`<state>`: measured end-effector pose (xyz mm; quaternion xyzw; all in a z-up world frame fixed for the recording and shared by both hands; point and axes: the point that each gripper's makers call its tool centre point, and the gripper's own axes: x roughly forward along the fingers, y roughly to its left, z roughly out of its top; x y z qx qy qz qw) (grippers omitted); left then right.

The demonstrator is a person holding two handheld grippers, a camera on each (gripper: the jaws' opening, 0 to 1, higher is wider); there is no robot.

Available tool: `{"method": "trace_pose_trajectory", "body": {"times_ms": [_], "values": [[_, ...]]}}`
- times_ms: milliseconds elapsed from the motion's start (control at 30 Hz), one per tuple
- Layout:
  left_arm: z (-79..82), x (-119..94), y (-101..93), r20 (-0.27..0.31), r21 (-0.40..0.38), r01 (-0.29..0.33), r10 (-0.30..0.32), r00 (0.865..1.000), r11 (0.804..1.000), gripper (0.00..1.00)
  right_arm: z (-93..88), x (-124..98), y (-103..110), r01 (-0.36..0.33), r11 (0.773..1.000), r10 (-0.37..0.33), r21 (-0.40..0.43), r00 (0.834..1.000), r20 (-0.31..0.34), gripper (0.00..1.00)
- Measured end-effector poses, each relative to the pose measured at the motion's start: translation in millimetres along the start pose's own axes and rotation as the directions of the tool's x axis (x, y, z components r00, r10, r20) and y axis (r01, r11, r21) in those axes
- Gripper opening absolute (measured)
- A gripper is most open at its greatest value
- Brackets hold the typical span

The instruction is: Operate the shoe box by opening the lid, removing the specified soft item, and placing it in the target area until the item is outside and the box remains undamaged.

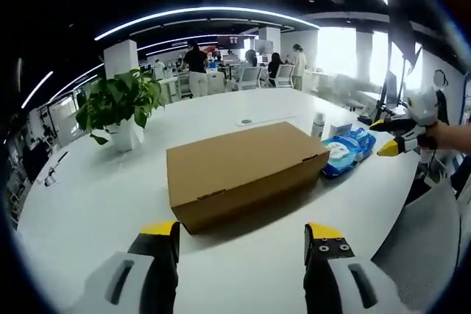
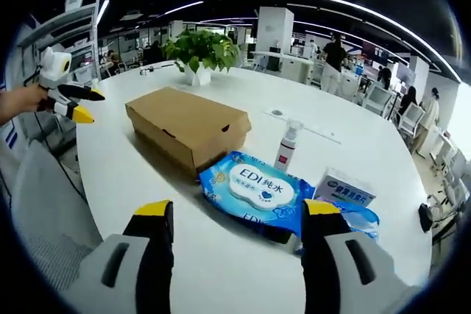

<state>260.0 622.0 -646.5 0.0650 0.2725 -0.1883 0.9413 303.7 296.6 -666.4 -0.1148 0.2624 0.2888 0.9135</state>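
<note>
A brown cardboard shoe box [image 1: 243, 170] lies in the middle of the white round table [image 1: 88, 204] with its lid down. In the left gripper view my left gripper [image 1: 243, 234] stands open just short of the box's near side, nothing between its jaws. The right gripper [image 1: 394, 136] hangs off the table's right edge in a hand, jaws apart. In the right gripper view my right gripper [image 2: 239, 212] is open above a blue wipes pack [image 2: 254, 189]; the box [image 2: 188, 126] lies beyond it. The left gripper [image 2: 73, 102] shows at far left.
A potted plant [image 1: 118, 108] stands at the table's far left. A small spray bottle [image 2: 285, 145] and a white carton [image 2: 344, 190] sit beside the wipes pack [image 1: 346, 151]. A grey chair back [image 2: 44, 204] is at the table edge. People and desks fill the office behind.
</note>
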Motion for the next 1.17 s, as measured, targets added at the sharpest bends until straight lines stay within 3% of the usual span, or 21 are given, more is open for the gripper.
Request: {"method": "trace_pose_trajectory", "body": {"times_ms": [233,433,667,1167], "values": [[0.3,-11,-18.1,0.031,0.014,0.017,-0.018,0.999,1.000,0.82,-11.3,-30,-2,0.020,0.997,-0.020,0.077,1.000,-0.005,0.74],[-3.1,-18,-30.8,0.034,0.011,0.051,-0.051,0.998,0.999,0.93,-20.0,-50,-2,0.034,0.997,-0.033,0.072,0.999,-0.009,0.82],[-8.9,-27,-38.2,0.033,-0.010,0.060,-0.060,0.998,0.998,1.00,-24.2,-66,-3,0.047,0.996,-0.047,0.082,0.999,0.000,0.95],[-9.5,-29,-47.8,0.036,-0.018,0.076,-0.075,0.997,0.997,1.00,-27.6,-74,-9,0.069,0.994,-0.069,0.086,0.998,0.002,0.96]]}}
